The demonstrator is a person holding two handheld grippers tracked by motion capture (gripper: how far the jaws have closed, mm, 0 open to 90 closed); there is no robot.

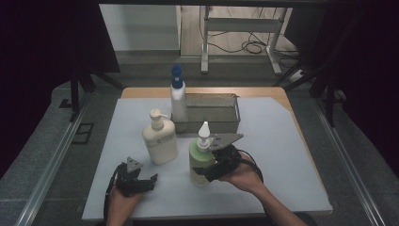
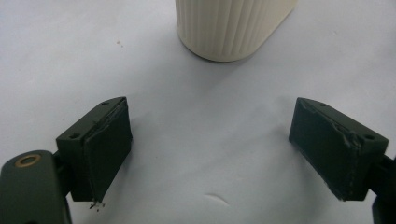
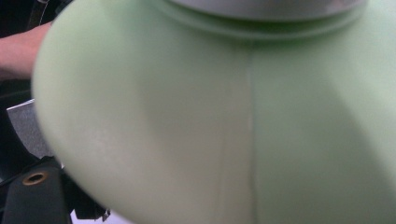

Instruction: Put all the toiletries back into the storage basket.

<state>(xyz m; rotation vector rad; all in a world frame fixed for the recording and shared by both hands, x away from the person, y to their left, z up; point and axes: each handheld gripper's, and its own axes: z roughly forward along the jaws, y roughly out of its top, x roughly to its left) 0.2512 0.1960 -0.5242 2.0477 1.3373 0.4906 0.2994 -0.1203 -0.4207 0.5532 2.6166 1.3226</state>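
the white mat [image 1: 277,155] covers most of the table [image 1: 141,92], with a metal tray [image 1: 211,114] at the back centre. a white bottle with a blue cap [image 1: 178,101] stands touching the tray's left end, a cream pump bottle [image 1: 160,139] stands left of centre, and the green bottle [image 1: 200,160] stands upright on the mat just in front of the tray, near the cream one. the right gripper [image 1: 214,167] sits around the green bottle's lower body from the right side. its own view is all green wall at point-blank range, so i can't tell for sure whether the pads are pressing; the jaws stand wide, which fits a wide bottle between them, and i'd call it gripped but lightly. the left gripper [image 2: 210,154] rests low near the mat's front left, jaws wide apart with nothing between them, cream bottle base just ahead of it. risks, my read: the bottle is round and smooth, and the hold is low, under a tall pump head, so a lift could let it tip or rotate in the pads. a weak squeeze means a slip, a hard one dents the plastic. swinging left could clip the cream bottle, and going back could catch the tray rim or knock the blue-capped bottle.
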